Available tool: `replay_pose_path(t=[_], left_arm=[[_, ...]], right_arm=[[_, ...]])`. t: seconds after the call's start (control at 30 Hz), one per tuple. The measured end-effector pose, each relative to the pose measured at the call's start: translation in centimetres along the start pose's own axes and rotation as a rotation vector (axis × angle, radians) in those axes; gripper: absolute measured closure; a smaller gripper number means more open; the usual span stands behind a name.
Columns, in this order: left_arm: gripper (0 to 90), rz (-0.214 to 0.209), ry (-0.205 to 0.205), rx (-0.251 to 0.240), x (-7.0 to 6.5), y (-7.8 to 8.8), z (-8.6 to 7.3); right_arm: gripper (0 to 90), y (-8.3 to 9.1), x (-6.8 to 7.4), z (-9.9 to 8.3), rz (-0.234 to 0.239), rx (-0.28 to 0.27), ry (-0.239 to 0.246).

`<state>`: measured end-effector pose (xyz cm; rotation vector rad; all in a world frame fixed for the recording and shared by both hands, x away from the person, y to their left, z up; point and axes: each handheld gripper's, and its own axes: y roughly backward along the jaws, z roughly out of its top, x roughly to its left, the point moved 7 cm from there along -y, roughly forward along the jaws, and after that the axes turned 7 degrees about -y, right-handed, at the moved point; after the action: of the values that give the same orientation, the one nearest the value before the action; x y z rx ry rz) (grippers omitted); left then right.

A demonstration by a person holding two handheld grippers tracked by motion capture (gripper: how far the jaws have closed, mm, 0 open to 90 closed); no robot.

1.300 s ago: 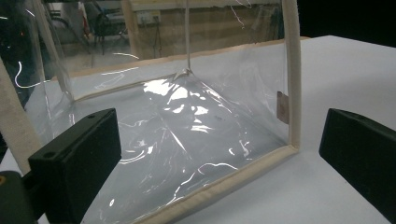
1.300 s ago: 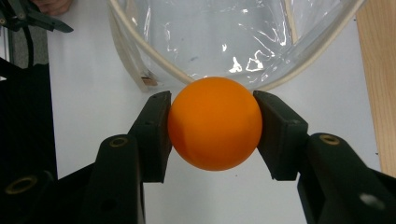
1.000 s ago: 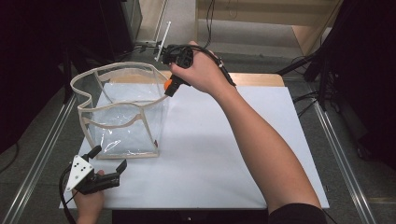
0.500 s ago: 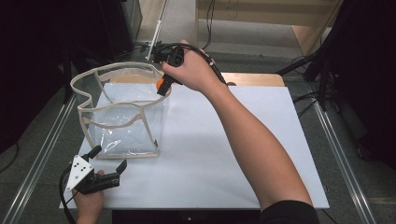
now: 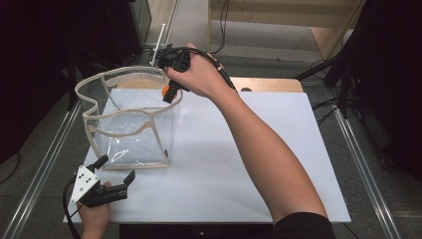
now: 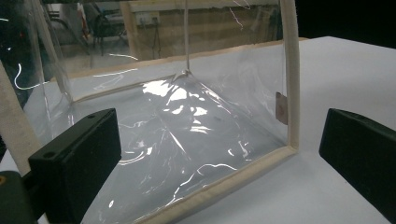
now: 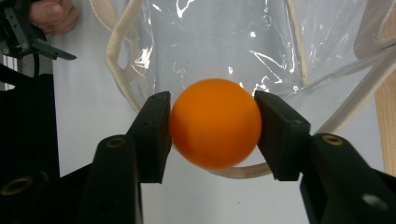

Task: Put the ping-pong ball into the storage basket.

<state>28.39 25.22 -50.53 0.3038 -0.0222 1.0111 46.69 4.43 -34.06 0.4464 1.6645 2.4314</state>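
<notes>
Right gripper view: the right claw [image 7: 212, 128] grips an orange ball [image 7: 215, 129] between its two black pads, and its jaws have just been opening a little; the ball's lower edge is blurred, so whether the pads press on it at this instant cannot be told for sure. Beneath the ball lies the mouth of a clear plastic bag [image 7: 224, 42] with cream fabric trim. High view: the right claw [image 5: 169, 93] hangs at about 1 o'clock of the bag [image 5: 127, 124], just over its rim, with the ball [image 5: 165, 90] seen as an orange speck at the jaws. The bag stands upright on the white surface [image 5: 278, 149], toward 10 o'clock of it. The left claw [image 5: 115, 174] rests at 7 o'clock, near the bag's front corner, jaws wide and holding nothing; in the left gripper view the bag's trimmed bottom edge [image 6: 224, 191] sits just ahead of the open jaws, not between the pads.

Step in hand, as judged: dropping the ball into the bag. The next move calls for spreading the jaws fully while centred over the opening, so the ball clears the trim. The sagging rim and looped handle [image 5: 87, 102] may catch it; the light bag could tip.
</notes>
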Motion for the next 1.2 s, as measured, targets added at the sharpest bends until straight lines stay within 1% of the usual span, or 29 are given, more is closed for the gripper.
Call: replay_pose_path(t=[0.07, 0.13, 0.17, 0.27, 0.4, 0.5, 0.57, 0.6, 0.63, 0.73, 0.8, 0.87, 0.93, 1.0, 1.1, 1.13, 1.17, 1.2], left_arm=[[0.0, 0.000, 0.000, 0.000, 0.0, 0.0, 0.0], [0.0, 0.000, -0.001, 0.001, 0.0, 0.0, 0.0], [0.0, 0.000, -0.001, 0.002, 0.0, 0.0, 0.0], [0.0, 0.000, 0.000, 0.002, 0.0, 0.0, 0.0], [0.0, 0.001, -0.005, 0.005, 0.0, 0.0, 0.0], [0.0, 0.002, -0.001, 0.002, 0.0, 0.0, 0.0], [0.0, 0.002, -0.003, 0.004, 0.0, 0.0, 0.0], [0.0, 0.002, -0.002, 0.003, 0.0, 0.0, 0.0], [0.0, 0.002, -0.002, 0.004, 0.0, 0.0, 0.0], [0.0, 0.002, -0.002, 0.004, 0.0, 0.0, 0.0], [0.0, 0.003, -0.002, 0.004, 0.0, 0.0, 0.0], [0.0, 0.003, -0.002, 0.004, 0.0, -0.1, 0.0], [0.0, 0.003, -0.002, 0.005, 0.0, 0.0, 0.0], [0.0, 0.003, -0.002, 0.004, 0.0, 0.0, 0.0], [0.0, 0.003, -0.002, 0.004, 0.0, -0.1, 0.0], [0.0, 0.002, -0.003, 0.005, 0.0, -0.1, 0.0], [0.0, 0.003, -0.002, 0.005, 0.0, -0.1, 0.0], [0.0, 0.003, -0.002, 0.005, 0.0, -0.1, 0.0]], right_arm=[[42.6, -0.1, 0.0, -0.1, 0.009, 0.004, -0.001], [37.8, 0.0, -0.1, -0.2, 0.002, -0.002, -0.008], [36.7, 0.1, 0.0, -0.2, 0.004, -0.004, -0.015], [32.4, 0.2, -0.2, -0.5, -0.003, -0.011, -0.017], [28.3, 0.2, -0.2, -1.1, -0.011, -0.011, -0.028], [25.6, 0.2, -0.3, -1.6, -0.018, -0.011, -0.024], [23.8, 0.2, -0.2, -1.9, -0.022, -0.010, -0.032], [22.5, 0.2, -0.2, -2.0, -0.025, -0.015, -0.026], [21.4, 0.2, -0.1, -2.2, -0.026, -0.012, -0.036], [16.7, 0.2, 0.0, -2.7, -0.038, -0.011, -0.033], [14.6, 0.1, 0.0, -3.0, -0.051, -0.004, -0.027], [14.2, 0.0, 0.0, -3.4, -0.052, -0.001, -0.031], [10.6, -0.2, 0.0, -3.8, -0.056, 0.001, -0.033], [10.6, -0.3, 0.0, -4.3, -0.053, 0.011, -0.038], [9.4, -0.6, -0.2, -4.8, -0.055, 0.011, -0.042], [8.3, -0.7, -0.2, -5.1, -0.059, 0.014, -0.047], [7.3, -0.8, -0.3, -5.1, -0.064, 0.005, -0.046], [7.1, -0.8, -0.3, -5.4, -0.066, 0.011, -0.048]])
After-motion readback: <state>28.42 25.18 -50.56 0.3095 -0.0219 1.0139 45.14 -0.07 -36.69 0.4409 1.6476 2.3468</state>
